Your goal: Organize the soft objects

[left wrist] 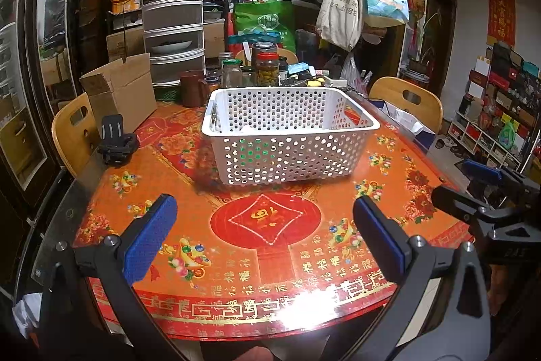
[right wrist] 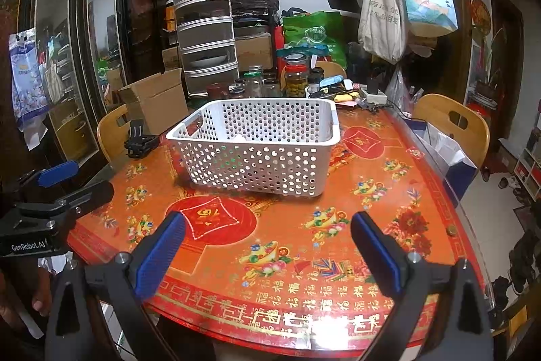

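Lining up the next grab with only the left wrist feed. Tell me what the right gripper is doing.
Observer: The right gripper is open, with nothing between its pads, above the near edge of the table.
Operator: Give me my left gripper as seen from that side.
Observer: The left gripper shows at the picture's left edge, near the table's left corner and apart from the white basket.
Operator: Name anything further left.
Observer: A blue and white packet hangs by the dark cabinet.
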